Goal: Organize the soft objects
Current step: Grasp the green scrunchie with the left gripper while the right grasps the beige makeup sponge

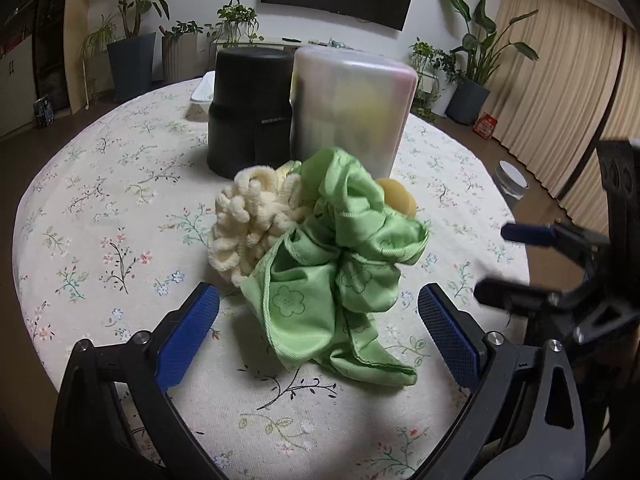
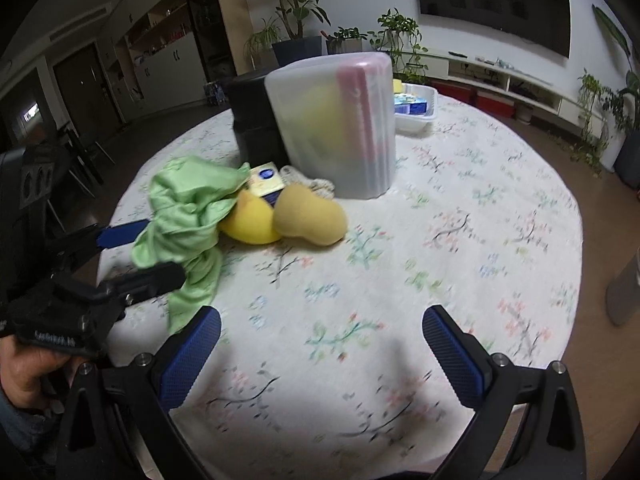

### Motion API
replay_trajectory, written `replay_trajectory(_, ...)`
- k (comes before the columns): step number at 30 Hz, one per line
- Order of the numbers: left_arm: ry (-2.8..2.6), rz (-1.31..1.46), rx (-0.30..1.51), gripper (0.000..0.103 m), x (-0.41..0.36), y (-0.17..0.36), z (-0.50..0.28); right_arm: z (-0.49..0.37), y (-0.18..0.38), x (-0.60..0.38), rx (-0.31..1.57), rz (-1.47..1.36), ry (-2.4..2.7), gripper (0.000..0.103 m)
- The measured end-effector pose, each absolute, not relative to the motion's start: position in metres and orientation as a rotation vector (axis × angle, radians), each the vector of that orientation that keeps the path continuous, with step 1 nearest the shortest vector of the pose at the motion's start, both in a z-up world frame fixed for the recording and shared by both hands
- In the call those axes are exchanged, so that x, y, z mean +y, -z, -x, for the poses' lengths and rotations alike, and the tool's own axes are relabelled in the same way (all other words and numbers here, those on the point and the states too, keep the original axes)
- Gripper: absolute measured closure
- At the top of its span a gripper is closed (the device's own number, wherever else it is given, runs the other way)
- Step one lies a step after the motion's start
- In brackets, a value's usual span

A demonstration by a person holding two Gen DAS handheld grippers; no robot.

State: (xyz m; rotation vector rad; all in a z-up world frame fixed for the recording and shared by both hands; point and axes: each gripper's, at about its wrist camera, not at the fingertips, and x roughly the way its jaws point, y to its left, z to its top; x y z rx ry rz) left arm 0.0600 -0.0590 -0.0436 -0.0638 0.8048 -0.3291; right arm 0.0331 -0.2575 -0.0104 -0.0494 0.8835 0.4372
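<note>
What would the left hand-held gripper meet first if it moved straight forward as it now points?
Probably the crumpled green cloth. It lies directly ahead of the open left hand-held gripper, between its fingers, with the cream chenille piece just behind; depth is uncertain.

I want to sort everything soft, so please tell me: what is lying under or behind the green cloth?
Partly tucked under the green cloth is a yellow sponge; a cream chenille mitt and a tan sponge lie beside it. Anything deeper under its folds is hidden.

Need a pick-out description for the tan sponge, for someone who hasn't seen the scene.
Start at the frosted translucent container on the floral tablecloth. In front of it lies a soft pile; the tan sponge is the pear-shaped piece at its right end, duller than the bright yellow sponge it touches.
</note>
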Motion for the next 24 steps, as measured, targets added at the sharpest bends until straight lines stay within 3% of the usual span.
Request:
replay_trajectory(2,0.324,0.053,0.806,0.018,-0.06,0.046,-0.061,-0.039,0.011,-0.258,0.886,0.051,-0.435,0.0)
replay_trajectory(7,0.322,0.041,0.826,0.039,-0.061,0.052,-0.063,-0.058,0.02,-0.249,0.914,0.076,-0.43,0.006)
replay_trajectory(11,0.335,0.031,0.812,0.061,-0.064,0.051,-0.06,-0.073,0.023,-0.239,0.916,0.091,-0.441,0.011)
replay_trajectory(15,0.338,0.055,0.799,0.069,-0.06,0.048,-0.057,-0.086,0.026,-0.231,0.919,0.093,-0.454,0.017)
replay_trajectory(24,0.375,0.137,0.783,0.076,-0.048,0.046,-0.049,-0.106,0.033,-0.218,0.908,0.129,-0.505,0.017)
